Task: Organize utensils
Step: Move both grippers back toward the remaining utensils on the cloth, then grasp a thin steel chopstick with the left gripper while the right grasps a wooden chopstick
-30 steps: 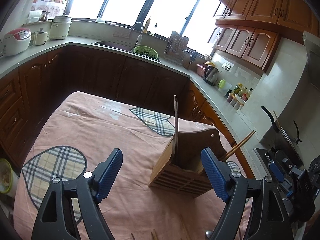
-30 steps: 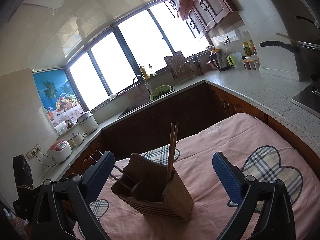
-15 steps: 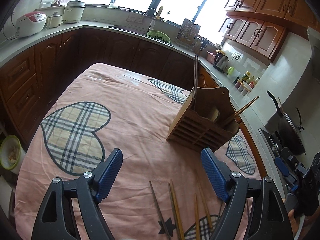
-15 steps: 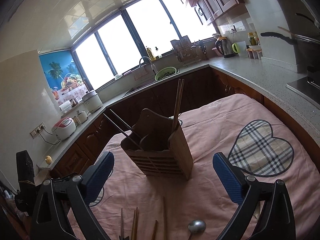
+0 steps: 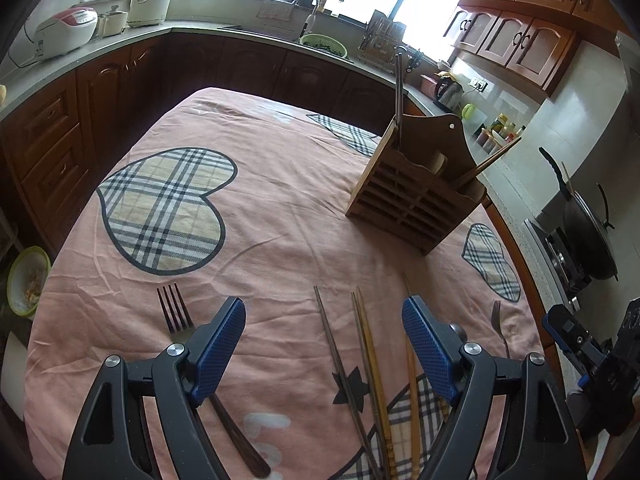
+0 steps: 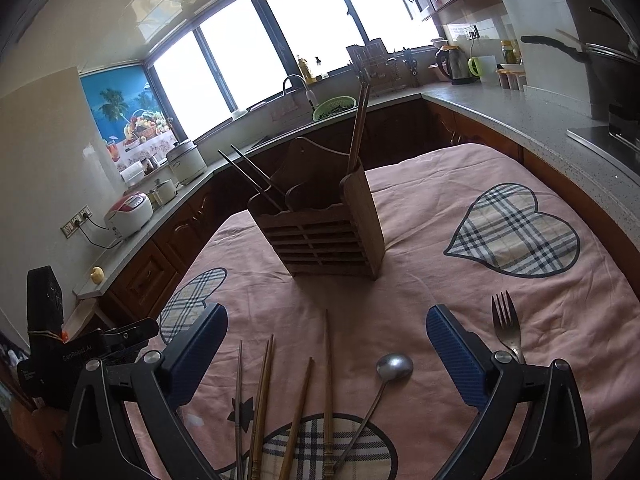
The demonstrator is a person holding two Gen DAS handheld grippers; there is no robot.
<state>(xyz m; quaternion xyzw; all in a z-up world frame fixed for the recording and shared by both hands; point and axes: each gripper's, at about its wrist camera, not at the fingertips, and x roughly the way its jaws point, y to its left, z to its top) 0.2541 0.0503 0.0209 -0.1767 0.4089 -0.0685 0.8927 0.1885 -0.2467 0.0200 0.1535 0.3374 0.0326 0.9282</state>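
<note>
A wooden utensil holder [image 5: 416, 196] stands on the pink tablecloth [image 5: 280, 208] with chopsticks standing in it; it also shows in the right wrist view [image 6: 324, 228]. Several loose chopsticks [image 5: 364, 352] lie on the cloth between my left gripper's [image 5: 324, 344] wide-open, empty fingers. A dark-handled fork [image 5: 176, 316] lies by its left finger, a second fork [image 5: 498, 324] at the right. In the right wrist view my right gripper [image 6: 326, 348] is open and empty above chopsticks [image 6: 296, 392], a spoon [image 6: 392, 368] and a fork [image 6: 506, 328].
Dark wood cabinets and a grey counter [image 5: 240, 36] wrap the table on three sides. A wok [image 5: 584, 232] sits on the stove at the right. The other gripper [image 6: 44, 344] shows at the left edge of the right wrist view.
Both grippers have pulled back from the holder and tilted down. The loose chopsticks, spoon and forks on the near cloth have come into view. Both stay open.
</note>
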